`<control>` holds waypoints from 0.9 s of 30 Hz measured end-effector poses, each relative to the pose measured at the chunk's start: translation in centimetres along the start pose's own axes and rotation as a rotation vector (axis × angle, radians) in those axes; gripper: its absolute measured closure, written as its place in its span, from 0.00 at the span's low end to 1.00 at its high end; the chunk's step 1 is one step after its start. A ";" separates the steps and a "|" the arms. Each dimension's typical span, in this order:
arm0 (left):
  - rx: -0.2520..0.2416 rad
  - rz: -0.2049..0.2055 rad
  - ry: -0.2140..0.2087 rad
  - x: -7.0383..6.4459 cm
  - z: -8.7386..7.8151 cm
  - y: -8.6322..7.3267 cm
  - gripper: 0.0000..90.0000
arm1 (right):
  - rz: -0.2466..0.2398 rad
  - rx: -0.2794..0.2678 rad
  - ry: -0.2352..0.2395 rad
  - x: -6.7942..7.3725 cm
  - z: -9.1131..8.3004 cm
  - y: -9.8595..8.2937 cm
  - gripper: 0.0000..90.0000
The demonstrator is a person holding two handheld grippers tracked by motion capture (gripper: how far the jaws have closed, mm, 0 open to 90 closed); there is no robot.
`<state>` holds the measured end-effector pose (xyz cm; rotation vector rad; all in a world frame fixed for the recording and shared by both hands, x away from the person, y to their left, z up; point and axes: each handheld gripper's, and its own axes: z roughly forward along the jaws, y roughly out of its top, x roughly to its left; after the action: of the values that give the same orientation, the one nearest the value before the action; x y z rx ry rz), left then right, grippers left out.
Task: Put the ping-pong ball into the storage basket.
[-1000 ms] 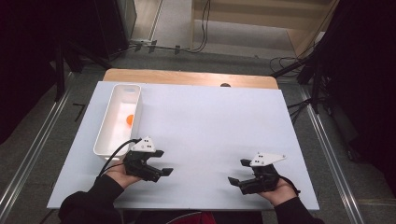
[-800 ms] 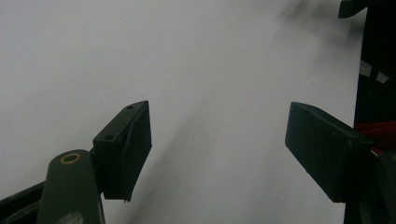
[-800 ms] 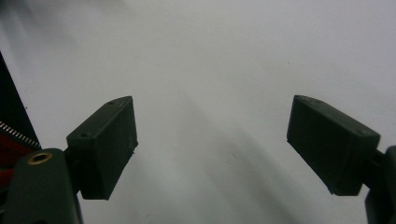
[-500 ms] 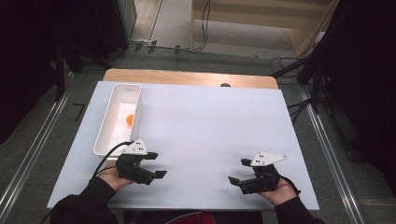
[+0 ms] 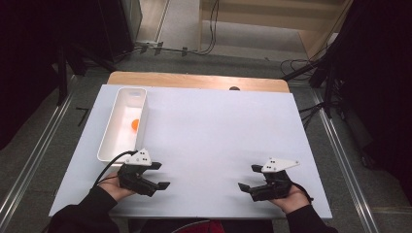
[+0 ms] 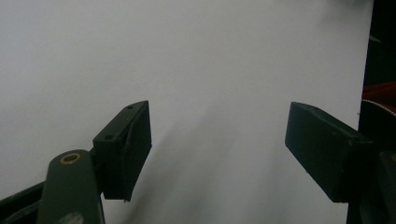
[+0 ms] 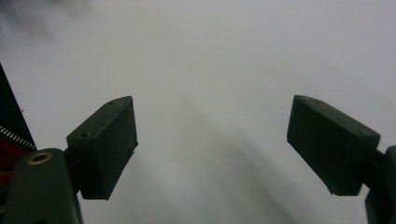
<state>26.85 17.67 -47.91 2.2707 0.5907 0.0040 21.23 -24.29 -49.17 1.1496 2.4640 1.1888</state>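
nearest, at the front edge of the white table (image 5: 214,141), the left gripper (image 5: 158,177) was seen held low in the left hand (image 5: 112,187), jaws spread wide and released, nothing between them; bare white surface was recorded between the jaws in the left gripper view (image 6: 219,154). the right gripper (image 5: 247,178) was noted well apart on the same front edge, held in the right hand (image 5: 291,198), jaws likewise parted and released, gripping nothing, as confirmed in the right gripper view (image 7: 212,149). farther back, just beyond the left gripper, a long white tray (image 5: 111,126) was noted along the table's left side. a small orange ball (image 5: 135,124) was seen lying inside the tray, about midway along it, near its right wall, apart from both grippers.
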 end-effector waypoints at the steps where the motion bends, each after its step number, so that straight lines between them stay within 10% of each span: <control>1: 0.000 -0.002 0.000 0.0 0.0 -0.1 0.26 | 0.000 0.000 0.000 0.0 0.0 0.0 0.16; 27: 0.026 -0.004 -0.012 0.2 -0.3 -0.6 0.25 | -0.003 0.009 0.003 0.1 0.0 0.0 0.16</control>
<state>26.69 18.31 -48.20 2.2933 0.5922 -0.0188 21.18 -24.24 -49.20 1.1472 2.4745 1.1812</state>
